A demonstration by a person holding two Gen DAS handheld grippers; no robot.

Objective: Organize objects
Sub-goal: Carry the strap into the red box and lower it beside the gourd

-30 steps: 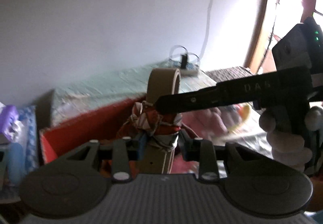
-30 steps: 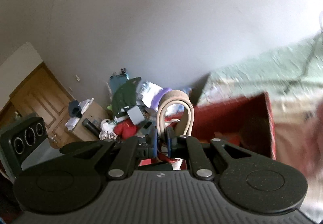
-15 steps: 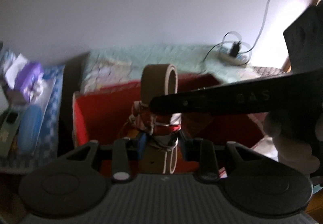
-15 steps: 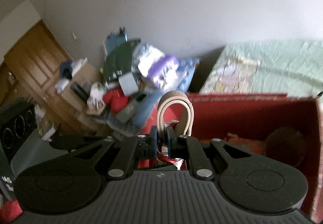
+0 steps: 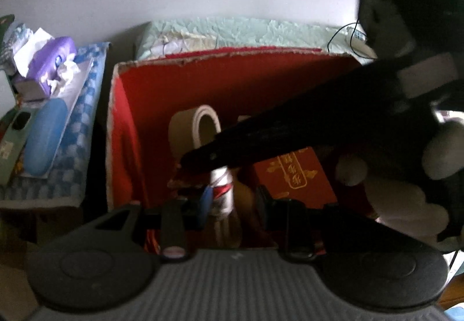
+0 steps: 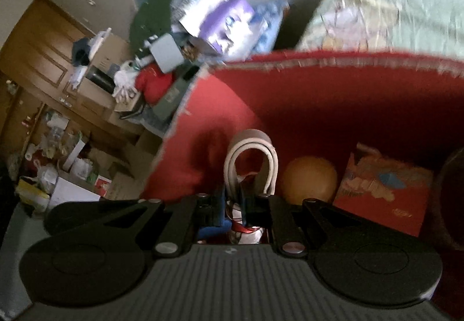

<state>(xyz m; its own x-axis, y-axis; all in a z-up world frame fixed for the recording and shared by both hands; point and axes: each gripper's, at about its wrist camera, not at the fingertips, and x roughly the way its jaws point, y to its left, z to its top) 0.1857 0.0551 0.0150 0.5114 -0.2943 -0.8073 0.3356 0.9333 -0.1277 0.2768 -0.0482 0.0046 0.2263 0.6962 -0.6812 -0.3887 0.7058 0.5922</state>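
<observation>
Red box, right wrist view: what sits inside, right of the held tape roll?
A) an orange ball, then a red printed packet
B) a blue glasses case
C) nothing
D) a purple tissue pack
A: inside the red box, an orange ball lies just right of the tape roll, with a red printed packet further right.

The red packet point(image 5: 293, 173) in the box bears gold characters, seemingly Chinese, too blurred to read.

Both claws point(image 5: 232, 199) point(image 6: 235, 205) clamped, angled down
</observation>
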